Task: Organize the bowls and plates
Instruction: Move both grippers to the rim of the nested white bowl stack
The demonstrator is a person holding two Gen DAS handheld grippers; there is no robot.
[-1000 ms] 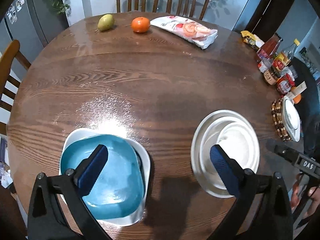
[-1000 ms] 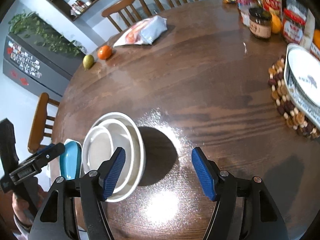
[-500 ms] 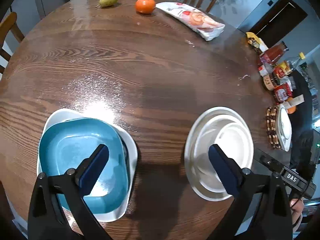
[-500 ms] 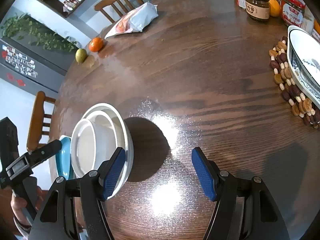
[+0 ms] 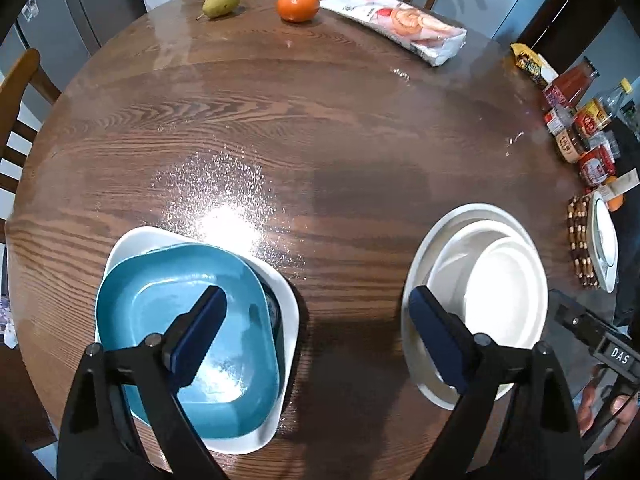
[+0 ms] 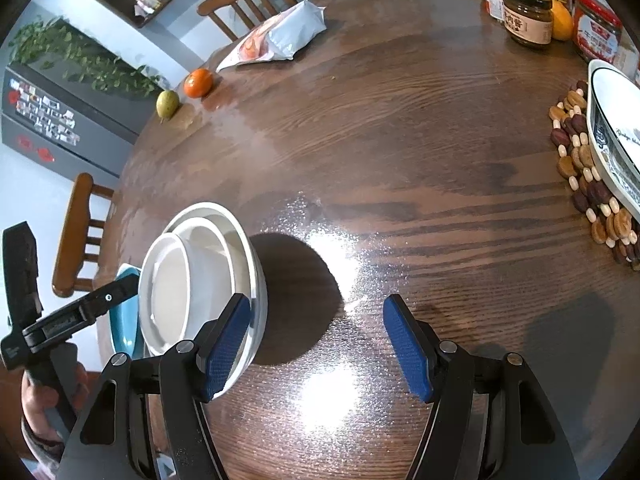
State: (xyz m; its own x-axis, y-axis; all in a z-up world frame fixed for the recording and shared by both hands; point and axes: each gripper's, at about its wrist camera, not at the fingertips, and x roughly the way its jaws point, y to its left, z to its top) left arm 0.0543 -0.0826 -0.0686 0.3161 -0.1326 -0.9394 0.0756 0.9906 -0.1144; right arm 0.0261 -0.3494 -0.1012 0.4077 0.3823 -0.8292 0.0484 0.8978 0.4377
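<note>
A blue square plate (image 5: 188,320) lies on a white square plate (image 5: 286,292) at the table's near left. To the right stands a nest of white round bowls (image 5: 492,280). My left gripper (image 5: 316,304) hovers above both stacks, one finger over the blue plate and the other over the bowls' rim. Its jaws are closing, with only bare table between them. My right gripper (image 6: 316,308) is open over bare wood just right of the white bowls (image 6: 200,280). The blue plate (image 6: 124,320) shows behind them.
A pear (image 5: 220,0), an orange (image 5: 298,5) and a snack bag (image 5: 400,28) lie at the far edge. Jars and bottles (image 5: 580,128) crowd the right edge, near an oval dish (image 6: 612,136) on a beaded trivet (image 6: 580,184). Wooden chairs ring the table (image 5: 320,140).
The left gripper's jaws have narrowed a little and its view has tilted slightly. The right gripper, the plates and the bowls have kept their places.
</note>
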